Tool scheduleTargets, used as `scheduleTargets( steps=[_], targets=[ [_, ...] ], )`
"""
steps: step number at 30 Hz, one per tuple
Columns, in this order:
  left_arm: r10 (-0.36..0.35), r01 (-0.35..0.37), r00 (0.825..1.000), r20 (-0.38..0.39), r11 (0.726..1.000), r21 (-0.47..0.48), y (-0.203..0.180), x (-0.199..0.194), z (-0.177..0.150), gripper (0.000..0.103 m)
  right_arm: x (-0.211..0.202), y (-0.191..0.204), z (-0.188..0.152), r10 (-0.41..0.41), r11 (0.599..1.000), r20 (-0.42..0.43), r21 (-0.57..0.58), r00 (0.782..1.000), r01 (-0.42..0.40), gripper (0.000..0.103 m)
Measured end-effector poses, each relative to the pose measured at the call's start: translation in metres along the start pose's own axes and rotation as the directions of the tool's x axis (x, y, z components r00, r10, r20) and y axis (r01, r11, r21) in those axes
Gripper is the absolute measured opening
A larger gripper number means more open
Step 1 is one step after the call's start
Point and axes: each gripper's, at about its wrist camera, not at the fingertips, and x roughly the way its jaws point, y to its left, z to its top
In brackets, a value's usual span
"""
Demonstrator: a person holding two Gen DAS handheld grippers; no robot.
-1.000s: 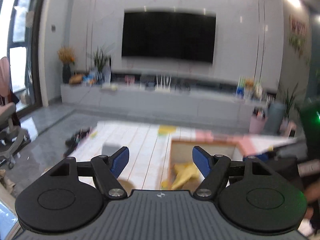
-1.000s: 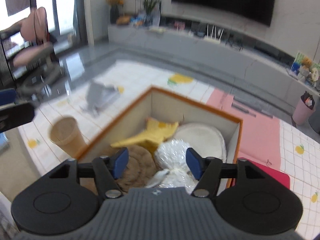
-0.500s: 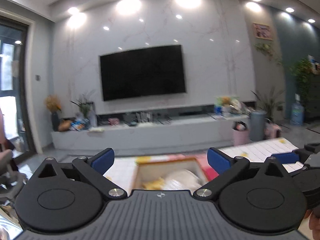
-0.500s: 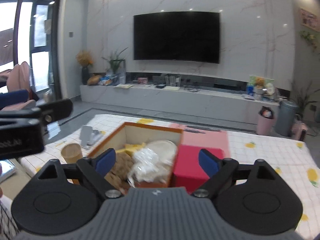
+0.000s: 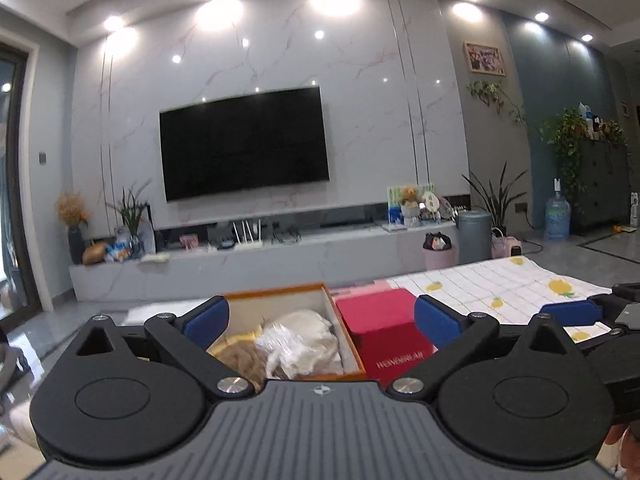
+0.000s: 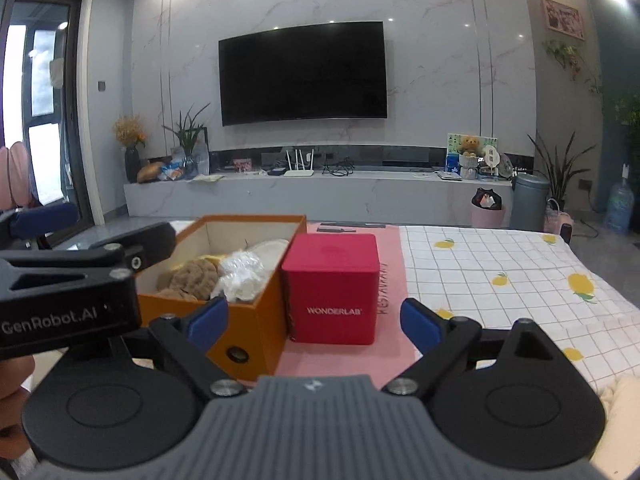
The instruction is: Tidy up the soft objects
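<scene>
An orange box (image 6: 256, 320) with a pale inside (image 5: 276, 308) stands on the table. It holds soft things: a brown fluffy pad (image 6: 192, 274), a clear-wrapped white bundle (image 6: 242, 274), a cream round pad (image 5: 310, 320) and a yellow piece (image 5: 236, 340). My left gripper (image 5: 320, 318) is open and empty, raised behind the box. My right gripper (image 6: 314, 322) is open and empty, in front of the box and a red cube. The left gripper's side shows in the right wrist view (image 6: 68, 284).
A red WONDERLAB cube box (image 6: 334, 288) stands right of the orange box on a pink mat (image 6: 388, 288). The table has a white checked cloth with lemon prints (image 6: 500, 272). A TV wall and low cabinet lie beyond.
Both grippers rose and pulled back from over the box and now look level across the room. Both sets of jaws opened wider. The soft things stayed in the box.
</scene>
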Motion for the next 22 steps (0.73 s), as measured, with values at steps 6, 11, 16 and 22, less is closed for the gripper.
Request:
scheduleTargets(
  steps=[6,11,16,22],
  targets=[
    [-0.016,0.016,0.999,-0.045,1.000,-0.007,-0.010,0.002,-0.013,0.103,0.004,-0.001,-0.014,-0.031,0.999,-0.015,-0.031,0.999,0.031,0.091],
    [-0.013,0.013,0.998,-0.065,1.000,0.000,-0.014,-0.001,-0.018,0.103,0.006,-0.004,-0.020,-0.031,0.999,-0.040,-0.028,0.999,0.030,0.091],
    [-0.013,0.013,0.998,-0.067,1.000,-0.004,-0.014,-0.003,-0.019,0.103,0.006,-0.004,-0.022,-0.027,0.999,-0.046,-0.022,0.999,0.026,0.091],
    [-0.006,0.006,0.997,-0.073,1.000,-0.008,-0.014,-0.005,-0.021,0.103,0.007,-0.004,-0.023,-0.034,0.999,-0.046,-0.025,0.998,0.033,0.091]
  ],
)
